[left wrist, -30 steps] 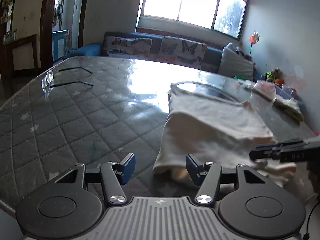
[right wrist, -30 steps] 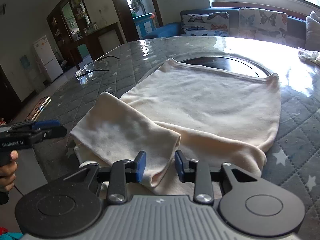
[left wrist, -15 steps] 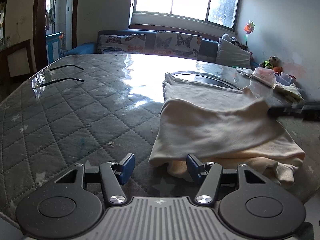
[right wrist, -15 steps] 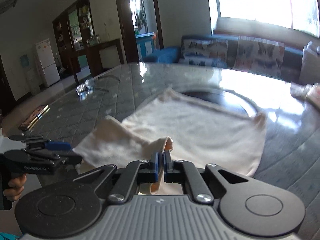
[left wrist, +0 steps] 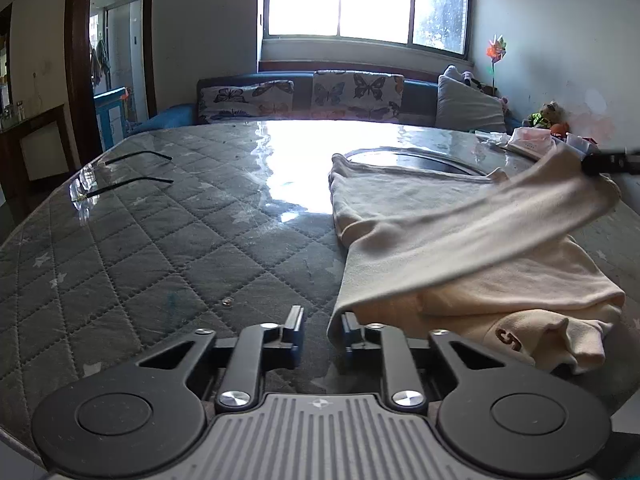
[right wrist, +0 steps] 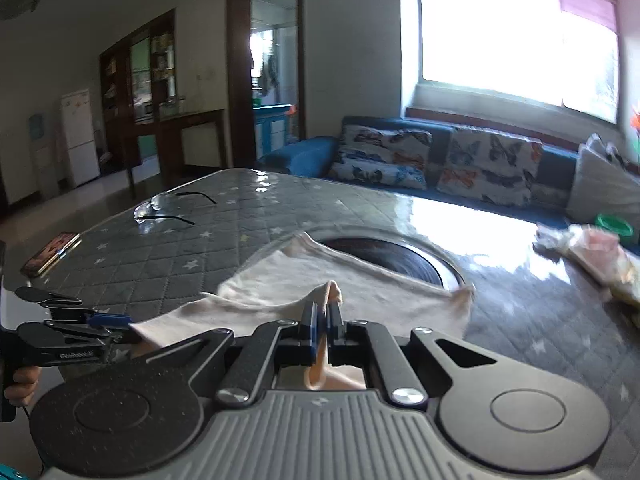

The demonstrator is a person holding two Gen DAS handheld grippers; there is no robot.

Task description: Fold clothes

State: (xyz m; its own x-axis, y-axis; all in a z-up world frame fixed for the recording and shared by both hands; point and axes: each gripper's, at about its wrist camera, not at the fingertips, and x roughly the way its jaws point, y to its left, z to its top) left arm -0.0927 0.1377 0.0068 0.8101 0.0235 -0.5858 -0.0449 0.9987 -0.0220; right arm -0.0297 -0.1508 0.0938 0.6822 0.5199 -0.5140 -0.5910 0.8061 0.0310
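Note:
A cream garment (left wrist: 460, 248) lies partly folded on the grey quilted table (left wrist: 160, 248). My right gripper (right wrist: 322, 316) is shut on the garment's sleeve end (right wrist: 332, 292) and holds it lifted above the body of the garment (right wrist: 320, 276). In the left wrist view the sleeve (left wrist: 520, 216) stretches up to the right gripper's tip (left wrist: 604, 162). My left gripper (left wrist: 322, 330) is open, low at the near edge, with the garment's near left corner (left wrist: 340, 312) by its right finger (left wrist: 350, 332).
Eyeglasses (left wrist: 104, 184) lie at the far left of the table. A phone (right wrist: 52, 252) lies near the left edge. A dark round inset (right wrist: 384, 256) sits under the garment's far end. Loose cloths (right wrist: 592, 252) lie at the far right. A sofa (right wrist: 420, 160) is behind.
My right gripper shut on the sleeve end and lifted it up and away across the garment. My left gripper's jaws narrowed and stayed low by the near corner.

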